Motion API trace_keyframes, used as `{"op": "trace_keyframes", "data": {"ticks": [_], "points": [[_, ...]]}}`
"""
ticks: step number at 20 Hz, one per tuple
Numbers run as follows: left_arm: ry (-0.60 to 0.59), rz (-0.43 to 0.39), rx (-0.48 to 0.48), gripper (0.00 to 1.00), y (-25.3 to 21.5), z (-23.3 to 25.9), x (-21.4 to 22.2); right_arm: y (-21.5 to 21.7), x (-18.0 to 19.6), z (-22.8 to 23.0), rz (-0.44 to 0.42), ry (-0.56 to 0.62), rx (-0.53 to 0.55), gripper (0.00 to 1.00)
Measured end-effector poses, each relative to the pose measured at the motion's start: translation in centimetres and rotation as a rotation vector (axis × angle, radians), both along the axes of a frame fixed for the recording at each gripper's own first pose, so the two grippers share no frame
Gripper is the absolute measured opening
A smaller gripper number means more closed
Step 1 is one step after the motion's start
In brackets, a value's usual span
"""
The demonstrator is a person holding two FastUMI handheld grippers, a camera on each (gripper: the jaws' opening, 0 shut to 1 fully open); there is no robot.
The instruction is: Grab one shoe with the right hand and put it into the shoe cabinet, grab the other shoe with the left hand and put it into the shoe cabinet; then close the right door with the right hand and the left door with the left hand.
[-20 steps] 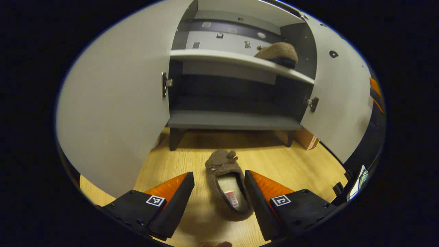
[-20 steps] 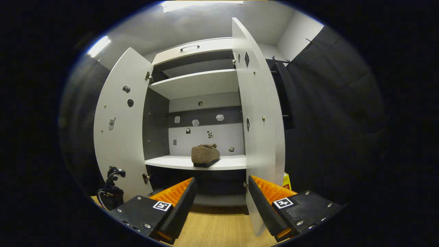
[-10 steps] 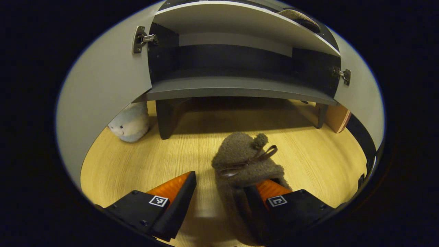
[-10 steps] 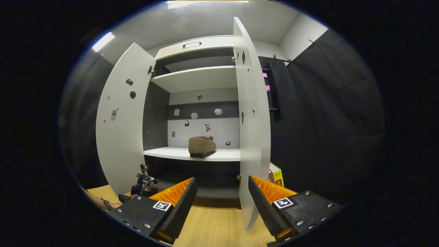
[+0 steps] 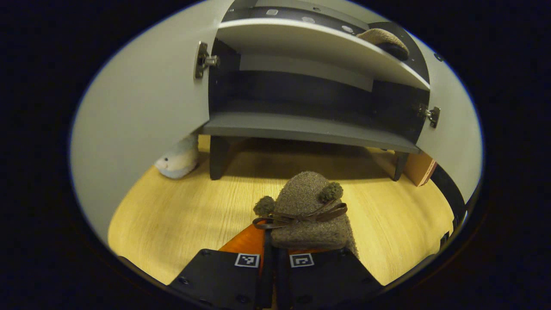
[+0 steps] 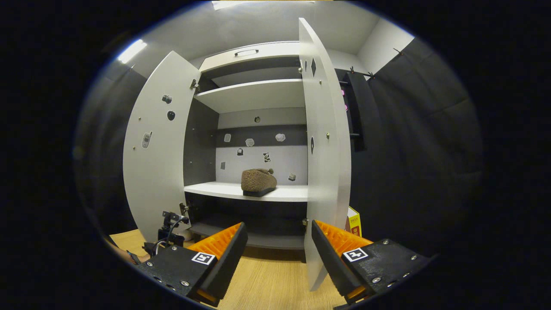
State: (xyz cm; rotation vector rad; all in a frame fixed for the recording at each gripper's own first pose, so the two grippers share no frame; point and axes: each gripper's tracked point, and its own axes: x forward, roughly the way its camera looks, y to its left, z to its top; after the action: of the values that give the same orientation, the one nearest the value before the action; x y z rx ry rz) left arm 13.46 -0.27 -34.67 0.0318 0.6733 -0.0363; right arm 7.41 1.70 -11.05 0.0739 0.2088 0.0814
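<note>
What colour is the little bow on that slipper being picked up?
Dark brown, on a fuzzy lighter brown slipper; the bow shows best in the left gripper view.

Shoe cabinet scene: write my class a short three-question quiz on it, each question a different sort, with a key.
1. True or false: both cabinet doors are shut.
2. The left gripper is: A) open above the floor; B) shut on the slipper; C) touching the left door.
3. Fill in: the other slipper rests on a ___ inside the cabinet.

Key
1. False: the left door and the right door stand open.
2. B.
3. Shelf. The right gripper is open, holding nothing.
</note>
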Motion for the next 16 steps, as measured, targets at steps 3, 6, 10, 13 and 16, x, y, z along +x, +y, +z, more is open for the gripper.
{"op": "trace_keyframes", "data": {"ticks": [3,6,10,13,16], "points": [[-0.148,-0.034,-0.026,0.11,-2.0,9.0,-0.5,0.0,0.1,0.0,-0.01,-0.017,-0.014,0.92],[-0.268,-0.06,-0.053,0.11,-3.9,19.0,1.9,0.2,0.4,0.6,-0.009,-0.026,-0.005,0.92],[-0.383,-0.013,-0.03,0.11,-4.4,32.1,6.9,0.1,0.2,0.9,-0.016,-0.03,0.006,0.92],[-0.421,0.001,-0.05,0.11,-4.9,37.7,13.4,-0.3,-0.4,1.3,-0.024,-0.035,0.002,0.92],[-0.4,0.013,-0.075,0.11,-5.3,38.8,19.7,-1.0,-0.8,1.6,-0.041,-0.037,-0.012,0.92]]}}
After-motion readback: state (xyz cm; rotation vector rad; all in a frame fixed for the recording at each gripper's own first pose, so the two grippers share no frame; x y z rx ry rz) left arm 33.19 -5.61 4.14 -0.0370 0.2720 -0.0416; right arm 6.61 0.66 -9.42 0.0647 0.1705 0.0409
